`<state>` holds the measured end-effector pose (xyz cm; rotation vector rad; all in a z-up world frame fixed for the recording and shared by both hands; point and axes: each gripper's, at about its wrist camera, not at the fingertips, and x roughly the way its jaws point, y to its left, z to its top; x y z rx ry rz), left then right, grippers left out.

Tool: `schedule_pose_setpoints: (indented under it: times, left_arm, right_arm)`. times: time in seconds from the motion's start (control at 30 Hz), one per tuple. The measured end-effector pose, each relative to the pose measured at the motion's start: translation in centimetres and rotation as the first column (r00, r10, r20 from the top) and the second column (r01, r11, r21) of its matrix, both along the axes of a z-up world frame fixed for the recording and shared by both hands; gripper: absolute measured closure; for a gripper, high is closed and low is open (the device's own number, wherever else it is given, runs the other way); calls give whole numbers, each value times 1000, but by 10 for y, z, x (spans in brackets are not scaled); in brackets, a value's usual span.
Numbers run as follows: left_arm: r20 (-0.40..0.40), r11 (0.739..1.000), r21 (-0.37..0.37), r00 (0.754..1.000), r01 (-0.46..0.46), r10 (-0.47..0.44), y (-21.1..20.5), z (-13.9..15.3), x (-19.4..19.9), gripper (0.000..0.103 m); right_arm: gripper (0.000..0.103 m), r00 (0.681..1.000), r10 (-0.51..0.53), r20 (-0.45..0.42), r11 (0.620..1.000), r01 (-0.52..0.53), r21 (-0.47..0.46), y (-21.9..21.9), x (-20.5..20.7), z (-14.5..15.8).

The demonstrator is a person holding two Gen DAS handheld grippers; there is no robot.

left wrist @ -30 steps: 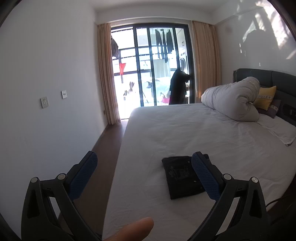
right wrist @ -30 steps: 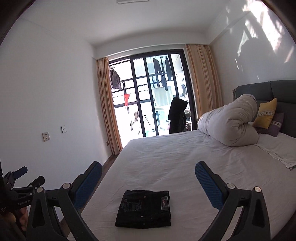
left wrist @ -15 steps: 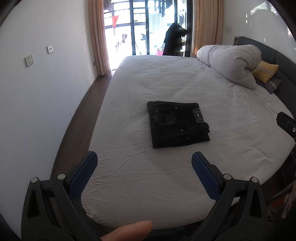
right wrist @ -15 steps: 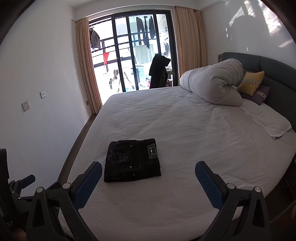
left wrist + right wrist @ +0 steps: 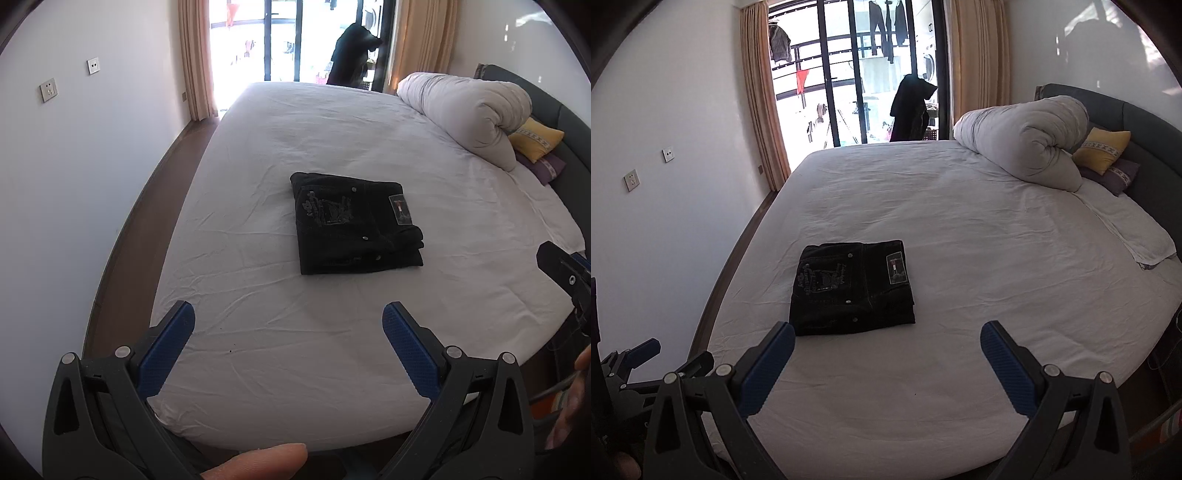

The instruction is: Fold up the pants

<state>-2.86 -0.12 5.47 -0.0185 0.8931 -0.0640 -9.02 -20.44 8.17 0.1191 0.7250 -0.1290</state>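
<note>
Item: black pants point(image 5: 354, 225), folded into a compact rectangle, label patch up, lying flat on the white sheet of the bed point(image 5: 332, 369), toward its near left part. The bundle looks finished and squared off, probably why nothing touches it.

Item: left gripper point(image 5: 288, 328), fingers spread wide, empty, held above the near edge of the bed, well short of the pants. A thumb shows at the bottom of its view.

Item: right gripper point(image 5: 886, 345), fingers likewise wide and empty, just to the right of the other, the pants lying a little beyond its left finger.

Item: rolled duvet point(image 5: 1023, 146), far right by the headboard, with yellow pillow point(image 5: 1102, 149) beside it; seemingly pushed aside to leave folding space.
</note>
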Motion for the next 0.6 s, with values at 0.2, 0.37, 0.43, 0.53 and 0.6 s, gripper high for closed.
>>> schedule_pose_setpoints:
  times: [0.2,0.37,0.43,0.53,0.6]
  left_arm:
    - [-8,1000,-5,1000,-2,1,1,-3,3,0]
    - [-8,1000,-9,1000,1,-1,1,-4,3,0]
    - [-4,1000,-6,1000,0,0,0,-5,4,0]
    - [-5,1000,-8,1000,1,-1,-1,-7,5,0]
    - [-7,1000,-8,1000,1,-1,-1,-7,6,0]
  right_arm:
    - [0,1000,5,-21,1000,-5,-2,1,6,-6]
    - [0,999,10,-37,1000,-10,-3,3,9,-9]
    - [0,999,12,-41,1000,-12,-3,3,11,-10]
    - [0,999,15,-48,1000,-15,-1,4,12,-12]
    - [0,998,15,-55,1000,-15,0,4,13,-14]
